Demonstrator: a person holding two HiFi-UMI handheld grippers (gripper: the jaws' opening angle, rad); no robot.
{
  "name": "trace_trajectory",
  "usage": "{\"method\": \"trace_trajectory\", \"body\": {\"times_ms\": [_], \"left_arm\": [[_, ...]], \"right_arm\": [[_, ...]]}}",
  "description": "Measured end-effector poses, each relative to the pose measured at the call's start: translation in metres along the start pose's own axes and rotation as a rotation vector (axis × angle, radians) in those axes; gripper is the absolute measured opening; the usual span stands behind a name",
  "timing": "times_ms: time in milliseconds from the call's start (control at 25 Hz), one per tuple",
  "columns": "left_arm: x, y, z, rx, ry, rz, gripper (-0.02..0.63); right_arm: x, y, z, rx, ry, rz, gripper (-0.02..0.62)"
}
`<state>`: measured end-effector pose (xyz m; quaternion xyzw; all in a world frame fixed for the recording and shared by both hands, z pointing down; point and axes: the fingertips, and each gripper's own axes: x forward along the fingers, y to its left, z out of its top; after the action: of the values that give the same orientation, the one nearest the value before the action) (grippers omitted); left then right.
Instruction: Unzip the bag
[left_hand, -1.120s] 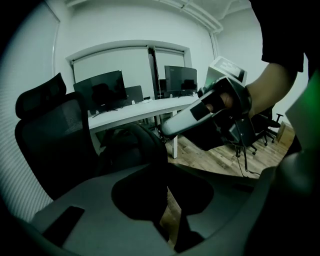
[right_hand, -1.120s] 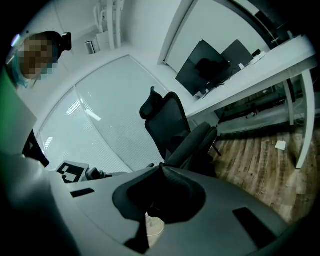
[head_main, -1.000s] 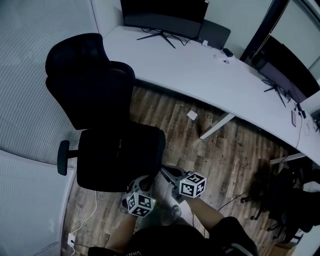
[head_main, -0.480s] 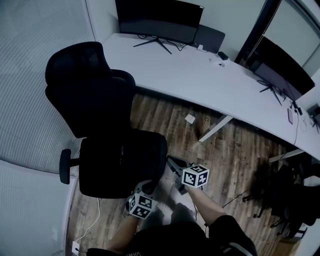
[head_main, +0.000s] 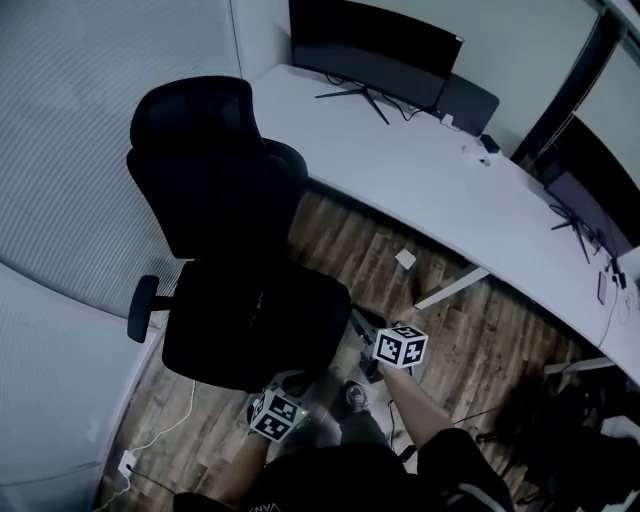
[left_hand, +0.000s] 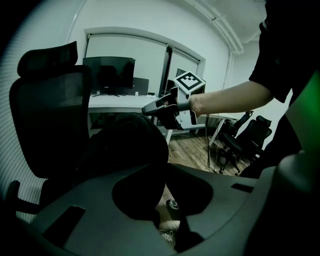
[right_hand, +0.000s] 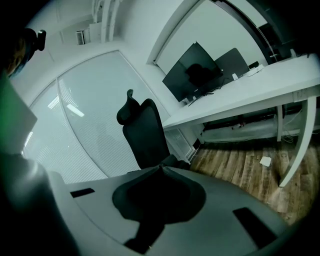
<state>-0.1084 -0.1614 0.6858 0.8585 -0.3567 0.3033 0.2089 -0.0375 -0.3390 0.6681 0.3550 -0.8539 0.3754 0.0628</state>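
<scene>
On the seat, close below — bag (left_hand: 125, 145): black, soft and dome-shaped, sitting on the office chair (head_main: 200, 170); its zip cannot be made out in the dark.
Left gripper (head_main: 292, 382): jaws narrow, nipping black cloth at the bag's near edge.
Right gripper (left_hand: 146, 111): jaws pressed together, tips at the bag's top; nothing can be made out between them.
Head view only: bag and seat merge into one black mass; both marker cubes (head_main: 278, 414) show.
Left gripper view only: the bag's rounded outline against the pale floor, with the right forearm (left_hand: 225, 100) reaching across above it.
Right gripper view only: the chair's back and headrest, upright beyond the closed tips.
Writing: black-and-white squares on the cubes; a small pale mark (head_main: 258, 300) on the black mass and pale letters (head_main: 268, 507) at the shirt's edge — neither readable.
Floor (head_main: 440, 300): wood planks, with a white scrap (head_main: 405, 259) lying on them.
Farthest: white desk (head_main: 450, 190), dark monitor (head_main: 375, 55).
</scene>
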Motion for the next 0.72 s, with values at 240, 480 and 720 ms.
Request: {"method": "trace_trajectory", "body": {"times_ms": [240, 480, 720], "left_arm": [[0.003, 0.0, 0.004, -0.057, 0.014, 0.04, 0.078], [0.006, 0.002, 0.002, -0.111, 0.025, 0.09, 0.079], [0.011, 0.004, 0.001, -0.155, 0.027, 0.126, 0.08]], "right_arm": [[0.019, -0.018, 0.02, -0.014, 0.056, 0.057, 0.048], [0.041, -0.032, 0.03, -0.031, 0.111, 0.085, 0.048], [0.062, -0.049, 0.033, -0.032, 0.155, 0.092, 0.048]]}}
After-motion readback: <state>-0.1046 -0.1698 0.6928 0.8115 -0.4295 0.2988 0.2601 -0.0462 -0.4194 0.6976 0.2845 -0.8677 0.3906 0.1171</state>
